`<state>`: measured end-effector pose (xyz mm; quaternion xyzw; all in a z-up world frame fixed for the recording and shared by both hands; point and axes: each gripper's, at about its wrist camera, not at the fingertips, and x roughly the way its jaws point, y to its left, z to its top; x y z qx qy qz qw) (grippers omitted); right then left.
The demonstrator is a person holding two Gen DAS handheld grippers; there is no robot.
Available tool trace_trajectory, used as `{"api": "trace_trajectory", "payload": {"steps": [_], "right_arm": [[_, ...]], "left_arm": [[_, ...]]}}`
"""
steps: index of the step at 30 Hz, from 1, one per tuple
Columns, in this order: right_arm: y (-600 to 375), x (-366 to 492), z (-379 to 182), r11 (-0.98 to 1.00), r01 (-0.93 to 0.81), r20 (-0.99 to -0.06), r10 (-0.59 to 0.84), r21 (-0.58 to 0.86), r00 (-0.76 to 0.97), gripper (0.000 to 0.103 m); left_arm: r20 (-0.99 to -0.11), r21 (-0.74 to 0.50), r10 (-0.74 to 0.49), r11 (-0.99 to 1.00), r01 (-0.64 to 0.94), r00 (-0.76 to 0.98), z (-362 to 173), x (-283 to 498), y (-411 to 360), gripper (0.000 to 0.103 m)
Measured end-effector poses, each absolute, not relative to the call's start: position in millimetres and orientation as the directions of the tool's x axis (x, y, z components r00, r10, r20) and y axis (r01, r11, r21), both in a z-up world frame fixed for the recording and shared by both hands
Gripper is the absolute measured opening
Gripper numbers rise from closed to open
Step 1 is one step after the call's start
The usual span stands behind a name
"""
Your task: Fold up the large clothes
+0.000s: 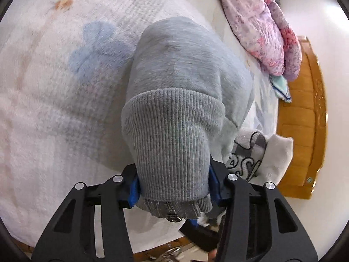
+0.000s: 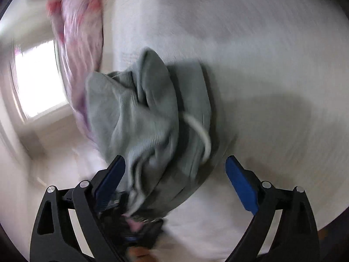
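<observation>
A grey sweatshirt (image 1: 181, 76) with a ribbed hem and a zipper hangs over the white bed (image 1: 54, 120). My left gripper (image 1: 174, 187) is shut on the ribbed hem (image 1: 172, 144), which bunches thickly between the blue pads (image 1: 134, 191). In the blurred right wrist view the same grey garment (image 2: 144, 118) hangs bunched, with a white drawstring (image 2: 200, 131) showing. My right gripper (image 2: 174, 174) is open, jaws wide apart, with the garment draping between them. Another black gripper sits just below it, holding the cloth.
A pink floral quilt (image 1: 261, 21) lies at the bed's far side, also in the right wrist view (image 2: 80, 43). A wooden bed frame (image 1: 303, 118) runs along the right. White printed clothes (image 1: 257, 155) lie near the edge. A bright window (image 2: 37, 83) is at left.
</observation>
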<state>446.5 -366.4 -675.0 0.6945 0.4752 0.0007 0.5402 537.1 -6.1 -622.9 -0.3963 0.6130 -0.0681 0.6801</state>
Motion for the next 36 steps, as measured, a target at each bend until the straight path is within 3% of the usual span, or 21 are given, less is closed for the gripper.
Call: {"api": "trace_trajectory", "payload": {"steps": [3, 7, 10, 13, 22, 23, 24, 25, 27, 30, 36], "right_arm": [[-353.1, 438.2, -680.3, -0.098, 0.657, -0.448, 0.656, 0.747, 0.607, 0.093], [-333.1, 434.5, -690.6, -0.179, 0.683, -0.438, 0.647, 0.708, 0.624, 0.094], [-331.5, 433.9, -702.0, -0.171, 0.702, -0.470, 0.631, 0.692, 0.617, 0.094], [-332.5, 442.4, -718.3, -0.229, 0.638, -0.388, 0.630, 0.735, 0.673, 0.094], [-332.8, 472.4, -748.9, -0.252, 0.592, -0.346, 0.614, 0.766, 0.709, 0.094], [-333.7, 476.8, -747.1, -0.232, 0.582, -0.344, 0.618, 0.779, 0.707, 0.088], [-334.9, 483.0, -742.7, -0.199, 0.577, -0.352, 0.624, 0.792, 0.698, 0.072], [-339.0, 489.7, -734.5, -0.121, 0.572, -0.377, 0.640, 0.811, 0.669, 0.067], [-345.1, 500.6, -712.6, 0.019, 0.543, -0.419, 0.660, 0.839, 0.624, 0.040], [-346.8, 512.5, -674.5, 0.235, 0.482, -0.506, 0.645, 0.844, 0.572, 0.029], [-343.3, 518.0, -582.7, 0.496, 0.311, -0.576, 0.580, 0.811, 0.576, 0.026]], "left_arm": [[-0.777, -0.623, -0.591, 0.675, -0.395, 0.214, -624.0, 536.4, -1.6, 0.049], [-0.765, -0.636, -0.608, 0.658, -0.404, 0.214, -619.9, 538.9, -0.9, 0.049], [-0.755, -0.644, -0.623, 0.648, -0.407, 0.205, -618.0, 540.5, 0.3, 0.048], [-0.757, -0.643, -0.622, 0.653, -0.401, 0.200, -618.2, 543.1, 1.7, 0.048], [-0.738, -0.658, -0.642, 0.615, -0.434, 0.209, -628.2, 537.2, 7.6, 0.048], [-0.736, -0.659, -0.643, 0.612, -0.437, 0.211, -629.2, 536.7, 8.3, 0.048], [-0.738, -0.658, -0.639, 0.613, -0.437, 0.215, -629.7, 536.1, 9.3, 0.048], [-0.744, -0.654, -0.631, 0.623, -0.428, 0.219, -628.6, 536.0, 10.1, 0.048], [-0.747, -0.656, -0.623, 0.634, -0.409, 0.232, -623.2, 535.8, 12.8, 0.048], [-0.741, -0.669, -0.620, 0.644, -0.370, 0.259, -607.4, 535.4, 9.9, 0.047], [-0.726, -0.683, -0.609, 0.689, -0.241, 0.319, -550.2, 526.0, -0.8, 0.043]]}}
